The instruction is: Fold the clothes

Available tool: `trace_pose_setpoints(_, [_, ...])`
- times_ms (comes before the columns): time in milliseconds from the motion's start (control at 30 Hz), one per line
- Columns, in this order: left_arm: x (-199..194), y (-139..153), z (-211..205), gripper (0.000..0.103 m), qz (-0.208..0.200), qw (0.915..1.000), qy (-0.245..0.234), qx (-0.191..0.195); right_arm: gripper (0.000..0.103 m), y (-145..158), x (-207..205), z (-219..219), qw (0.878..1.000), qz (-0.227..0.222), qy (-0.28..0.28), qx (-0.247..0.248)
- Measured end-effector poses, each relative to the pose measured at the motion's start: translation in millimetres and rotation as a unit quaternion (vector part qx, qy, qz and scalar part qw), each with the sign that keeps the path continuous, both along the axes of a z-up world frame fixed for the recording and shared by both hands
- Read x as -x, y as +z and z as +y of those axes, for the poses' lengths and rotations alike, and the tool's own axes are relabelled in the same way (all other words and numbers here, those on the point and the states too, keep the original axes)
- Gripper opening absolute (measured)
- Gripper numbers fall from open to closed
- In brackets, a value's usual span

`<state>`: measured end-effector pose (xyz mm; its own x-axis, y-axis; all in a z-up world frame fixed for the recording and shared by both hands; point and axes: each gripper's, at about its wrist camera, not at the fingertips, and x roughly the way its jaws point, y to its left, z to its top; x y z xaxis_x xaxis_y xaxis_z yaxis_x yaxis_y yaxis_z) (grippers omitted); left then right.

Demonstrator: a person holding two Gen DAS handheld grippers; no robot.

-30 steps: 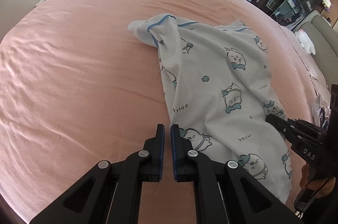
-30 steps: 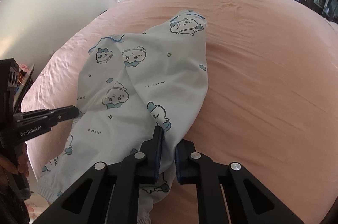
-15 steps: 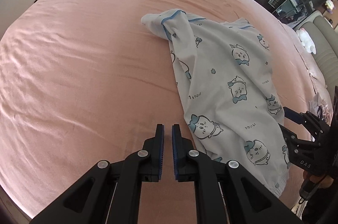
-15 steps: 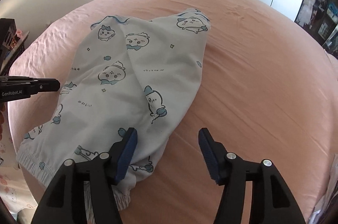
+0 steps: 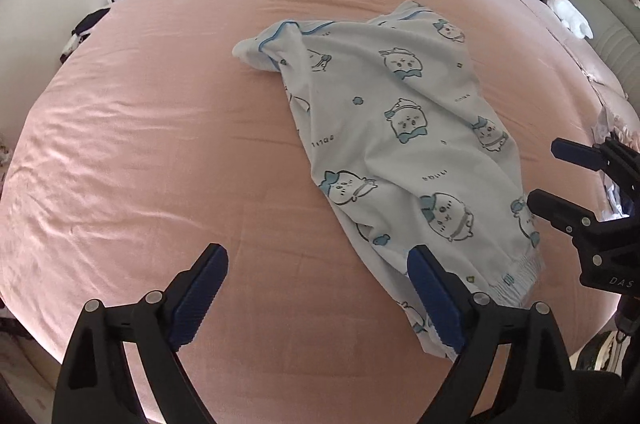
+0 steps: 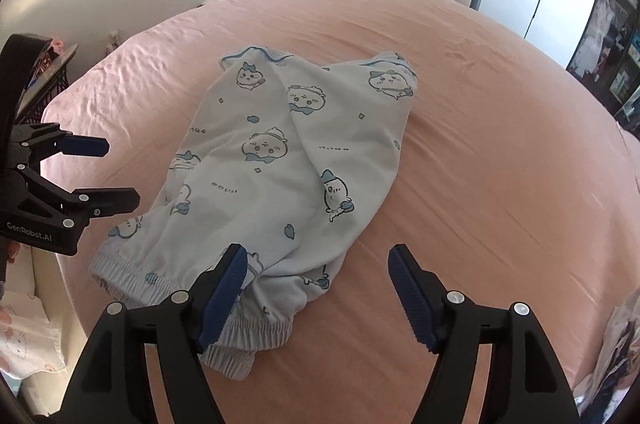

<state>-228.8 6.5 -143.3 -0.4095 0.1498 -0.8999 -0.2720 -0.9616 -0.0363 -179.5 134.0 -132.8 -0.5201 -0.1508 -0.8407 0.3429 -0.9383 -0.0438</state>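
Garment: white pyjama trousers (image 5: 400, 128) with blue cartoon print, lying on the pink bed (image 5: 160, 144) sheet, right of centre in the left wrist view, elastic waistband at the near edge, cuffs at the far end.

Left gripper (image 5: 316, 288): fingers opening, wide apart, nothing between them but bare sheet. Its right finger sits just over the near left edge of the fabric; not pressing on it as far as the view shows.

Right gripper (image 6: 316, 284): fingers also opening, wide apart. Its left finger overlaps the waistband area in the picture, the right one is over bare sheet. No cloth pinched.

Each gripper shows in the other's view, beside the waistband, both clear of the cloth.

Progress, judged from the lay of the cloth: trousers look folded lengthwise once, one leg laid over the other, seam running near to far. The far end is untidy; the left cuff is bunched and twisted out to the left. The waistband edges are not quite aligned.

Left to do, likely: smooth or straighten the far cuffs, then fold across the length at least once to get a compact stack. Roughly a third to half done.

Risk: soft cotton, drags and bunches on the sheet if only one layer is pinched.
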Motion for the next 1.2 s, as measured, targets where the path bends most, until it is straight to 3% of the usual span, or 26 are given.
trace_pose_setpoints(333, [-32.4, 6.0, 17.3, 0.093, 0.028, 0.9953, -0.056, 0.074, 0.074, 12.5, -29.3, -5.2, 0.999, 0.013, 0.026, -0.041])
trace_pose_setpoints(633, [-69.6, 11.1, 26.5, 0.093, 0.069, 0.9827, -0.099, 0.140, 0.074, 10.3, -59.0, -7.2, 0.994, 0.027, 0.068, -0.079])
trace_pose_setpoints(733, [-81.2, 5.4, 25.7, 0.093, 0.087, 0.9736, -0.134, 0.163, 0.074, 3.9, -72.6, -12.1, 0.983, 0.062, 0.114, -0.133])
trace_pose_setpoints(833, [-89.8, -1.7, 23.3, 0.093, 0.098, 0.9656, -0.158, 0.182, 0.074, -7.9, -88.6, -16.0, 0.959, 0.107, 0.164, -0.203])
trace_pose_setpoints(933, [-98.9, -7.5, 23.7, 0.093, 0.109, 0.9578, -0.189, 0.187, 0.074, -24.0, -97.6, -18.1, 0.936, 0.121, 0.198, -0.264])
trace_pose_setpoints(1067, [-111.5, -15.6, 30.4, 0.093, 0.128, 0.9420, -0.235, 0.203, 0.074, -35.8, -96.9, -13.9, 0.937, 0.104, 0.209, -0.261])
trace_pose_setpoints(1200, [-114.8, -24.1, 37.1, 0.093, 0.134, 0.9329, -0.256, 0.215, 0.074, -38.4, -92.4, -11.6, 0.943, 0.106, 0.203, -0.241])
